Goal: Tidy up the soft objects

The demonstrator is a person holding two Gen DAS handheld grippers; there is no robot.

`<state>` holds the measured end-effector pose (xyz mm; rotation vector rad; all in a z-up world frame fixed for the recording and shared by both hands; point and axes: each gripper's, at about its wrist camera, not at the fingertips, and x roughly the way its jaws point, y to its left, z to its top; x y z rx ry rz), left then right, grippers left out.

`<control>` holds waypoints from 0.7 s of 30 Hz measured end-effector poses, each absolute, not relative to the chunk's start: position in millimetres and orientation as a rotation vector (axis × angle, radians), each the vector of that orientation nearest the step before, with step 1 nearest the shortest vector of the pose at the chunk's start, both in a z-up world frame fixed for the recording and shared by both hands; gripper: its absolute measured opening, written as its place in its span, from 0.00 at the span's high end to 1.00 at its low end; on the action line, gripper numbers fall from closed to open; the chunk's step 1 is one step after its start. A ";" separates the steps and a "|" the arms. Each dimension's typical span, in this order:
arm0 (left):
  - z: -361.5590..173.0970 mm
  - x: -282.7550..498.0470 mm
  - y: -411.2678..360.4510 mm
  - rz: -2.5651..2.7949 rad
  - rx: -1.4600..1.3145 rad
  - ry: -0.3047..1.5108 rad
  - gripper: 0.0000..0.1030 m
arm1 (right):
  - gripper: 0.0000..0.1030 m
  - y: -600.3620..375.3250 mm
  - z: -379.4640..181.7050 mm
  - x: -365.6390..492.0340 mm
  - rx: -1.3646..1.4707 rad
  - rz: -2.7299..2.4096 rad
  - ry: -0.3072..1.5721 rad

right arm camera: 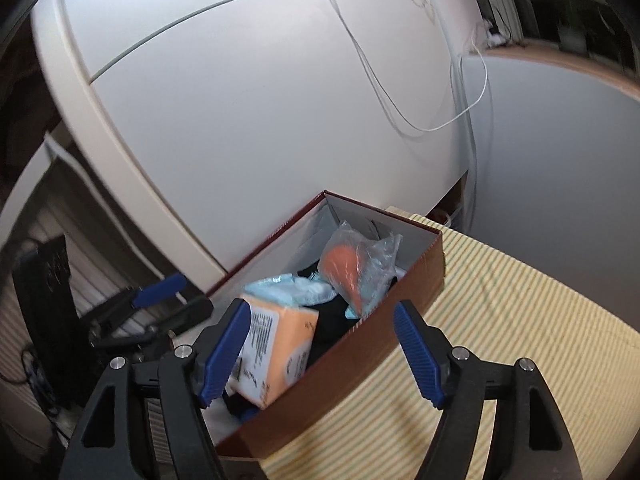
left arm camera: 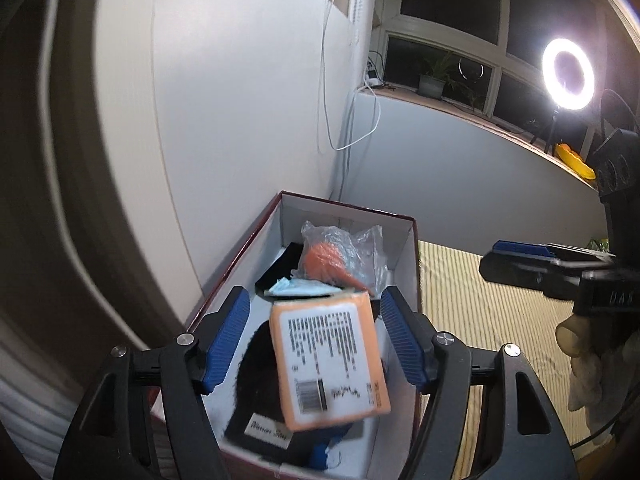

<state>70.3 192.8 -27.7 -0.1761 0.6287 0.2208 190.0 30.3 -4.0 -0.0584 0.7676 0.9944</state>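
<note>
A red-brown shoebox (left arm camera: 348, 205) with a white inside stands in the corner against the white panel. In it lie an orange soft pack (left arm camera: 332, 360) with a printed label, a clear bag holding an orange thing (left arm camera: 332, 256), a light blue packet (left arm camera: 300, 289) and dark items. My left gripper (left arm camera: 316, 304) is open over the box, with the tilted orange pack between its blue pads but not pressed by them. My right gripper (right arm camera: 322, 308) is open too and straddles the box's near wall (right arm camera: 360, 364). Its left pad stands beside the orange pack (right arm camera: 276, 356).
The box rests on a yellow striped cloth (right arm camera: 500, 340) that stretches off to the right. White cables (left arm camera: 332, 120) hang down the wall behind it. A lit ring light (left arm camera: 568, 74) and a potted plant (left arm camera: 434, 80) stand on the window sill. A gloved hand (left arm camera: 580, 360) holds the right gripper.
</note>
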 end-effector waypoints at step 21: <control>-26.3 -24.8 134.4 0.242 -0.160 0.520 0.22 | 0.13 -53.4 -9.2 73.8 -0.088 0.888 0.583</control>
